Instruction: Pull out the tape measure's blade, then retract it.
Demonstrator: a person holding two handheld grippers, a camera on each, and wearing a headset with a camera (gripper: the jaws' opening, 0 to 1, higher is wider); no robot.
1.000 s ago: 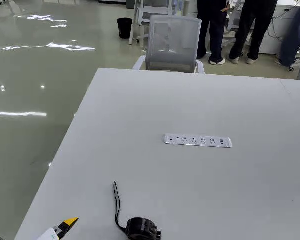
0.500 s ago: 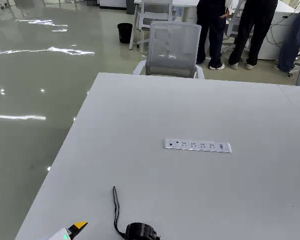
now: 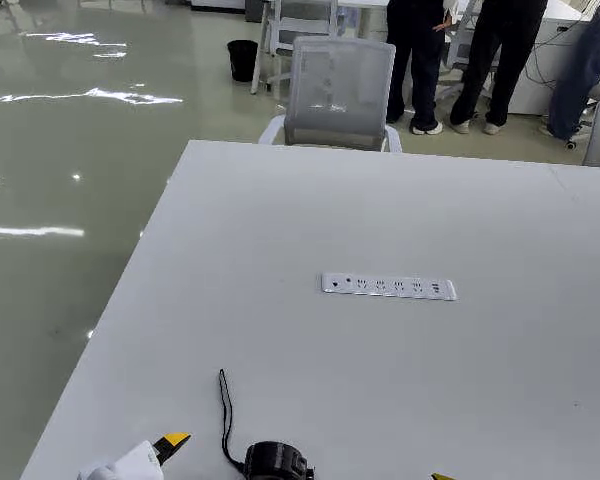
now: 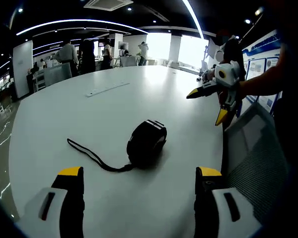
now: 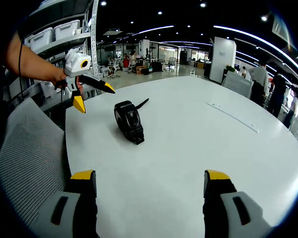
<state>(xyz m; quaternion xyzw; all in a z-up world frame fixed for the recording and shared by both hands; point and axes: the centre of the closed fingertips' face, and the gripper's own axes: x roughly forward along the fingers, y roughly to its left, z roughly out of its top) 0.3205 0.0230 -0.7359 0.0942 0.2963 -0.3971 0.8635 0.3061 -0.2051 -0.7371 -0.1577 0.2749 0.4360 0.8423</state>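
Note:
A black tape measure [image 3: 277,462] lies on the white table [image 3: 380,200] near its front edge, its black wrist strap [image 3: 224,408] trailing away from it. Its blade is inside the case. My left gripper [image 3: 167,445] hovers just left of it, and its yellow-tipped jaws stand wide apart. In the left gripper view the tape measure [image 4: 146,141] lies ahead between the jaws of my left gripper [image 4: 139,172], untouched. My right gripper [image 5: 150,174] is open too, with the tape measure [image 5: 129,120] some way ahead of it. One yellow tip of the right gripper [image 3: 440,477] peeks in at the head view's bottom edge.
A white power strip [image 3: 388,287] is set flat in the table's middle. At the far edge stands a grey mesh chair [image 3: 338,92]. Beyond it, people [image 3: 420,60] stand on the glossy floor, near a black bin [image 3: 243,58].
The left gripper's tip has crept right, closer to the tape measure. A tip of the right gripper has come in at the bottom edge. The head camera has shifted slightly.

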